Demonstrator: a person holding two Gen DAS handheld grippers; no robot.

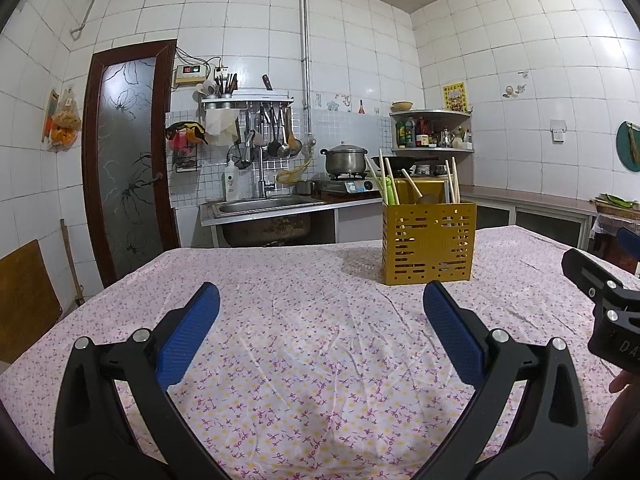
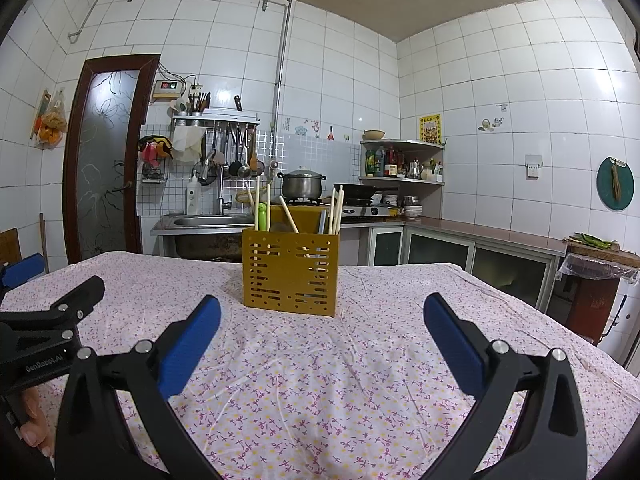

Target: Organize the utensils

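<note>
A yellow perforated utensil holder (image 1: 429, 242) stands upright on the table with the floral cloth (image 1: 304, 320). It holds wooden chopsticks (image 1: 454, 180), a wooden spoon (image 1: 414, 188) and a green utensil (image 1: 389, 190). My left gripper (image 1: 320, 300) is open and empty, low over the cloth, with the holder ahead to its right. In the right wrist view the holder (image 2: 291, 272) stands straight ahead of my right gripper (image 2: 322, 312), which is open and empty. Each gripper shows at the edge of the other's view: the right one (image 1: 596, 284) and the left one (image 2: 52, 312).
Beyond the table are a steel sink (image 1: 264, 204), a pot on a stove (image 1: 345, 160), a wok (image 2: 356, 190), hanging ladles (image 1: 276, 136), a corner shelf with bottles (image 1: 432, 132) and a glass door (image 1: 128, 160) at left. A counter (image 2: 480, 236) runs along the right wall.
</note>
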